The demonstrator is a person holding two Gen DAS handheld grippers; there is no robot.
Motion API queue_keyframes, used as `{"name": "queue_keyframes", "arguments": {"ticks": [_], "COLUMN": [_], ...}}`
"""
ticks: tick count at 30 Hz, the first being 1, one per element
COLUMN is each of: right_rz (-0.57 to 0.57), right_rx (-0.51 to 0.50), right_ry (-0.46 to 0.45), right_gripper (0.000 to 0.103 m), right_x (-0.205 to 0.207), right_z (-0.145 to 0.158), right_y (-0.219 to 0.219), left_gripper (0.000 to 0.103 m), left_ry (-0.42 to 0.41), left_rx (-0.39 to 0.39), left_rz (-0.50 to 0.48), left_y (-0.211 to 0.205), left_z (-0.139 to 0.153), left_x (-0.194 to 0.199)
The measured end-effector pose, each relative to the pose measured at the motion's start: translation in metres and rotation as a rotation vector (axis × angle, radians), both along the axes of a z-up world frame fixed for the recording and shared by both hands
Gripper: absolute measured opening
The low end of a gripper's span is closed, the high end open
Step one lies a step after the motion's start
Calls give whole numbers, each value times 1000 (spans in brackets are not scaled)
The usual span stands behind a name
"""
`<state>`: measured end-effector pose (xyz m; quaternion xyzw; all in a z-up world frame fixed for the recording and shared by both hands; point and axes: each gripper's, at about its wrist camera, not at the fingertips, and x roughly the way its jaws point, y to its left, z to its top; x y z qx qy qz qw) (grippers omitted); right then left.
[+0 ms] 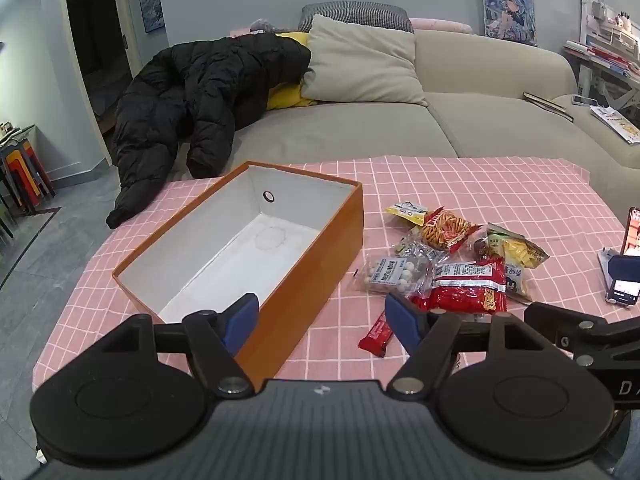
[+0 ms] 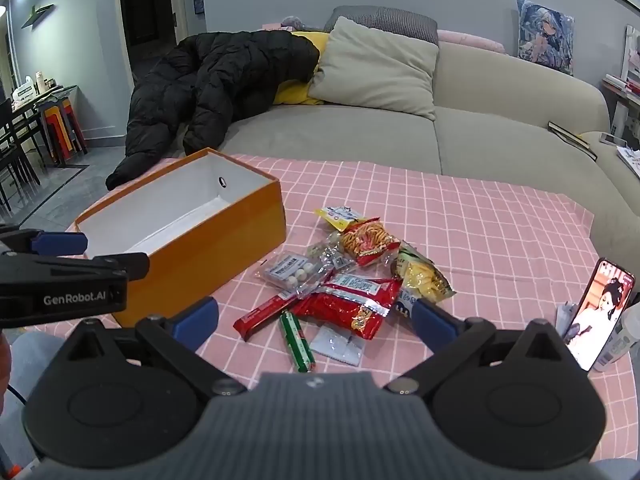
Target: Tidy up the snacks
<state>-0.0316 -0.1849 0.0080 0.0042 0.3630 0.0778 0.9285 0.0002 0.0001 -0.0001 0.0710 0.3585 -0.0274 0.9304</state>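
Observation:
An open orange box point(image 1: 320, 280) with a bare white inside sits on the left of the pink checked tablecloth point(image 1: 460, 184). To its right lies a pile of snack packets: a big red bag point(image 2: 348, 304), a clear pack of white balls point(image 2: 292, 272), an orange noodle-snack pack point(image 2: 368, 240), a yellow pack point(image 2: 424, 276), a red bar point(image 2: 264, 314) and a green stick point(image 2: 298, 340). My left gripper point(image 1: 322, 308) hangs open over the box's near right wall. My right gripper point(image 2: 312, 312) is open above the near side of the pile. Neither holds anything.
A phone point(image 2: 600, 312) stands propped at the table's right edge beside a small bottle. Behind the table is a beige sofa point(image 1: 480, 120) with a black puffer jacket point(image 1: 192, 92) and cushions. Stacked stools point(image 1: 24, 176) stand on the floor at the left.

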Motion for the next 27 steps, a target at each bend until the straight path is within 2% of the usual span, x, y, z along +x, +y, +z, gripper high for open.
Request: {"name": "queue_keyframes", "arguments": {"ticks": [27], "right_rz": [0], "right_rx": [-17], "right_ry": [22], "right_gripper": [99], "right_x": [2], "right_z": [-2], "right_y": [3], "left_gripper": [85], "left_ry": [17], "left_rx": [-8], "left_rz": [2], "left_y": [1], "left_z": [-3], "left_x": [1]}}
